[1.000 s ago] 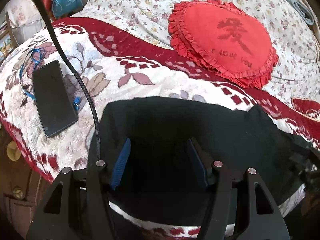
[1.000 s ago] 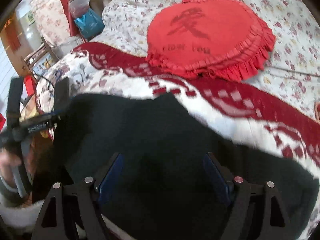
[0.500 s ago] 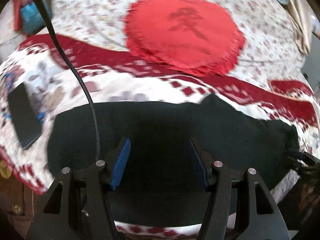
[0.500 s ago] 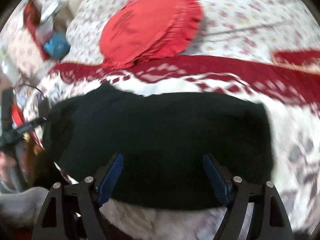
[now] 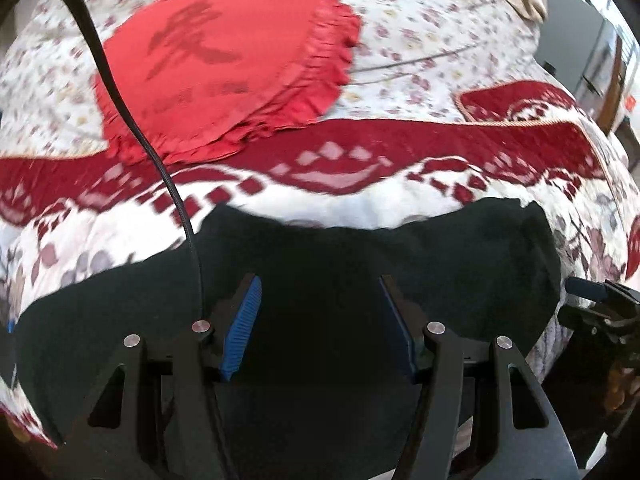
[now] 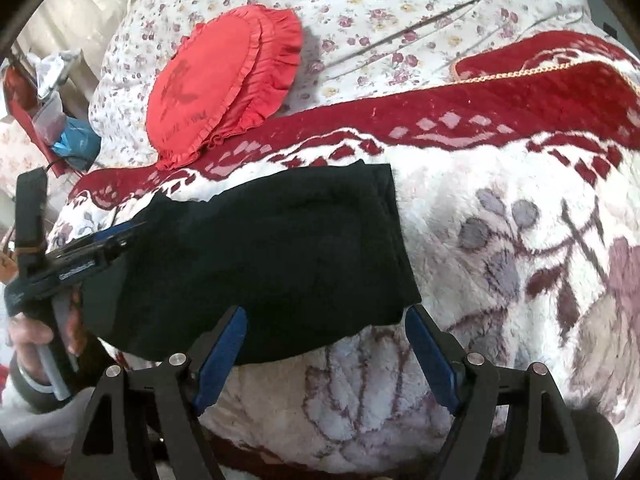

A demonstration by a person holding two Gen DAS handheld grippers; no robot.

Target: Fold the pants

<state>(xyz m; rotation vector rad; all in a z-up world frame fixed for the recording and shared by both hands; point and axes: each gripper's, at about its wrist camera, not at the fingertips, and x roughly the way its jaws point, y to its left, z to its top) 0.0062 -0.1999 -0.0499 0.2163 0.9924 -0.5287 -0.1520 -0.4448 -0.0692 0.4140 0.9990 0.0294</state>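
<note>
So the black pants [image 6: 272, 256] are lying on the near part of a bed, on top of a fuzzy white and dark red blanket [image 6: 520, 240] with a flower pattern. They look folded down into a wide dark band that runs left to right, with a clean straight edge at the right end in the right wrist view.

Left gripper [image 5: 320, 328] hangs over the middle of the pants, jaws spread wide, blue pads [image 5: 242, 328] clear of the cloth as far as I can see, nothing pinched. A black cable [image 5: 120, 92] runs across that view.

Right gripper [image 6: 324, 354] sits at the near right corner of the pants, jaws also wide apart, the fabric edge just between and beyond the fingertips but not gripped.

Farther back a red frilly heart pillow [image 6: 224, 80] rests on a small-flowered quilt [image 6: 400, 8]. At the left edge of the right wrist view you can see a hand [image 6: 36, 340] wrapped around the other gripper's handle.
</note>
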